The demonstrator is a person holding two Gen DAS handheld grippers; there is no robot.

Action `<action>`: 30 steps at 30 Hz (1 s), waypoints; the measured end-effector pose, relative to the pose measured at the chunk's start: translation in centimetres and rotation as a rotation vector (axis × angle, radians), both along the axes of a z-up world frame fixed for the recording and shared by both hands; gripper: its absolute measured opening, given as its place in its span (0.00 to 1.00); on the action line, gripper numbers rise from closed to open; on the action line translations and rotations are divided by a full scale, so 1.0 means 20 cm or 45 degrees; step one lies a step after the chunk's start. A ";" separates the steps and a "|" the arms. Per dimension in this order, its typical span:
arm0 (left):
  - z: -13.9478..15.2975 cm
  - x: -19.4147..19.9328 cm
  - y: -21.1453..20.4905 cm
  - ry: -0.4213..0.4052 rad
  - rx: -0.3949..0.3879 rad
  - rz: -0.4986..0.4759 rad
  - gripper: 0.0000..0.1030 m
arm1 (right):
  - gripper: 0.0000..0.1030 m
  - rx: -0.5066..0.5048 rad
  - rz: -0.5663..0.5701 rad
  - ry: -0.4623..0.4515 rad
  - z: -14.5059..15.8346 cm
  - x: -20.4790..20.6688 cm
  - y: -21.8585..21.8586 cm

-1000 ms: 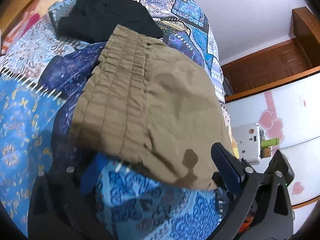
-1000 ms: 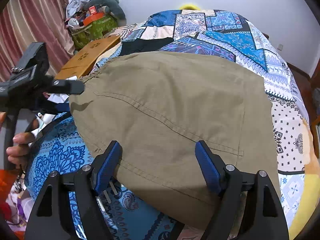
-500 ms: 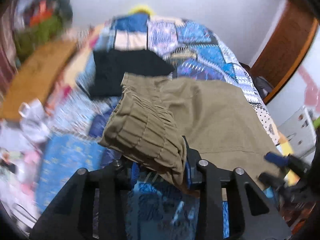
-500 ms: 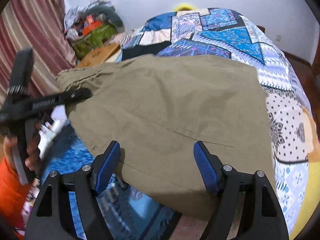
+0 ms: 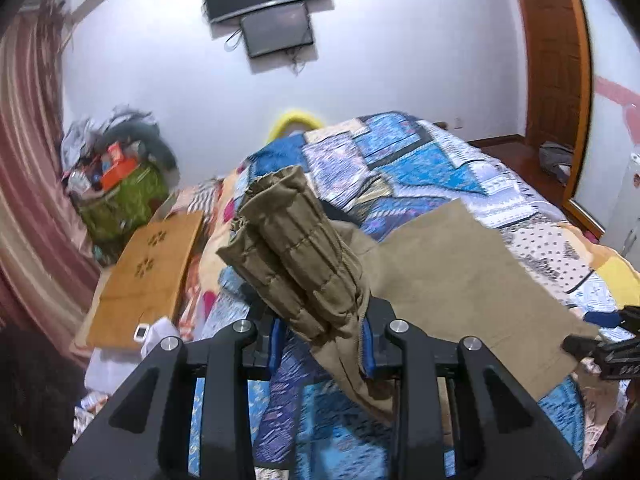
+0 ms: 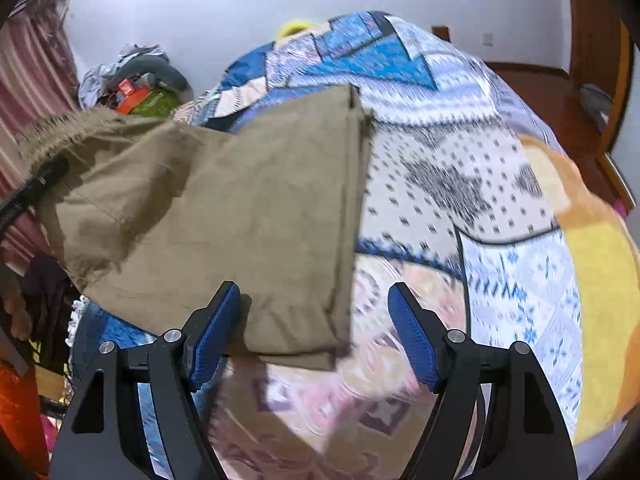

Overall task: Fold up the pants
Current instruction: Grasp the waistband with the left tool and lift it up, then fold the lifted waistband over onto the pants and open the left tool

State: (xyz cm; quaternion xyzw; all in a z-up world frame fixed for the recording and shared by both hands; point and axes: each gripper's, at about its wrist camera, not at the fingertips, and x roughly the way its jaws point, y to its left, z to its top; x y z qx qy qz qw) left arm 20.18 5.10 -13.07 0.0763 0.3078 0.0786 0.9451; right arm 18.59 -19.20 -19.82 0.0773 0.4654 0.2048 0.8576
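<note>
The khaki pants [image 5: 460,276] lie partly folded on the patchwork bed. My left gripper [image 5: 324,340] is shut on their bunched elastic waistband [image 5: 296,256] and holds it lifted above the bed, fabric hanging between the fingers. In the right wrist view the pants [image 6: 240,208] spread to the left, with the waistband [image 6: 60,132] raised at far left beside the left gripper's arm. My right gripper [image 6: 316,332] is open and empty, over the pants' near right corner and the quilt.
The patchwork quilt [image 5: 420,168] covers the bed [image 6: 500,220]. A wooden board [image 5: 148,264] lies left of the bed. A green bag with clutter [image 5: 120,196] stands by striped curtains [image 5: 28,200]. A wooden door [image 5: 556,60] is right, and screens [image 5: 276,32] hang on the wall.
My left gripper closed on the waistband and lifted it up and over toward the far side. My right gripper stayed open and shifted right, off the middle of the pants.
</note>
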 end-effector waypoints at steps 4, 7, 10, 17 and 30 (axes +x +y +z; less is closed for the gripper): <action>0.05 0.04 -0.11 -0.004 -0.082 -0.112 0.27 | 0.71 -0.001 0.003 -0.020 0.00 -0.02 0.00; 0.07 0.07 -0.18 0.028 -0.195 -0.211 0.24 | 0.71 0.015 -0.007 -0.021 0.00 -0.02 -0.01; 0.08 0.12 -0.25 0.085 -0.317 -0.303 0.23 | 0.71 0.024 -0.008 -0.027 -0.01 -0.03 -0.02; 0.00 0.24 -0.40 0.233 -0.463 -0.424 0.22 | 0.71 0.040 -0.003 -0.018 -0.01 -0.02 -0.03; -0.07 0.17 -0.52 0.287 -0.431 -0.470 0.81 | 0.71 0.059 -0.012 -0.014 -0.01 -0.02 -0.05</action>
